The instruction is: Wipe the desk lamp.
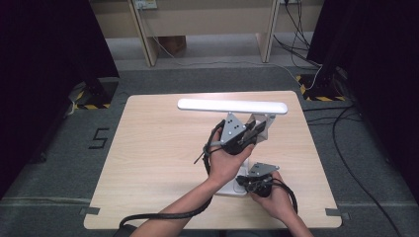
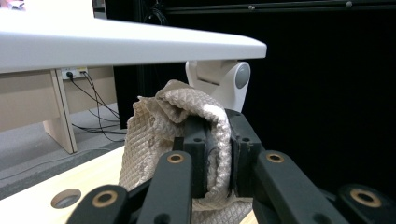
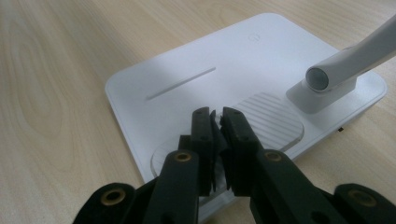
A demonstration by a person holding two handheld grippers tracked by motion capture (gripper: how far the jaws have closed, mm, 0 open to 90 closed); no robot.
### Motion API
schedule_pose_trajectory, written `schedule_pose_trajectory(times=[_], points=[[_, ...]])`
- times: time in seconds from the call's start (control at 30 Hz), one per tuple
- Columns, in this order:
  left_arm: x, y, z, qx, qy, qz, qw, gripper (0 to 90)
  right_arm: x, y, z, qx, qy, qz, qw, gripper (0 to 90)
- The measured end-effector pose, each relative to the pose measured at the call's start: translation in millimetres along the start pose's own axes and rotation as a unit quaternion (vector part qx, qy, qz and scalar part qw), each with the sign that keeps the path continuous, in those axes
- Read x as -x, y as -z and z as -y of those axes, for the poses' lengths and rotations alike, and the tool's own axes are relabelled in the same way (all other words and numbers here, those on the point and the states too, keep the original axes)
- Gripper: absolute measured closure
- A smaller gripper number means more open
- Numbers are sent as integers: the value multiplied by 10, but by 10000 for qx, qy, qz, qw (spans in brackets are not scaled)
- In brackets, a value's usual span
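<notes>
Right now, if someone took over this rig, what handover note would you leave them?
Left gripper: shut on the beige quilted cloth, raised just under the lamp head, near the hinge.
Right gripper: jaws shut, tips resting on the lamp base at its ribbed round pad, apparently steadying it.
Lamp stands near the right of the table.
Done: cloth gripped, base braced.
Left: probably wiping the lamp head and arm; how much is already wiped cannot be told.
</notes>
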State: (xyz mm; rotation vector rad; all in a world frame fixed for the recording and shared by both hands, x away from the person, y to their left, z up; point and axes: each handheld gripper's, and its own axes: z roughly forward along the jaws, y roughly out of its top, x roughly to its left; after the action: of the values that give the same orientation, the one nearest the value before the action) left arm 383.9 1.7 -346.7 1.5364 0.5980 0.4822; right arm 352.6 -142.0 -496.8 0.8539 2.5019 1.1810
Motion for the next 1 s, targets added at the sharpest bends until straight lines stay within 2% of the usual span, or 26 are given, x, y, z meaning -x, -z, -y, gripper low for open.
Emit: schedule_pose_trajectory(times=[1.0], points=[[-41,14,195,-61,156,-102,9998,802,5,5,10,17,-3,6,10000,838]])
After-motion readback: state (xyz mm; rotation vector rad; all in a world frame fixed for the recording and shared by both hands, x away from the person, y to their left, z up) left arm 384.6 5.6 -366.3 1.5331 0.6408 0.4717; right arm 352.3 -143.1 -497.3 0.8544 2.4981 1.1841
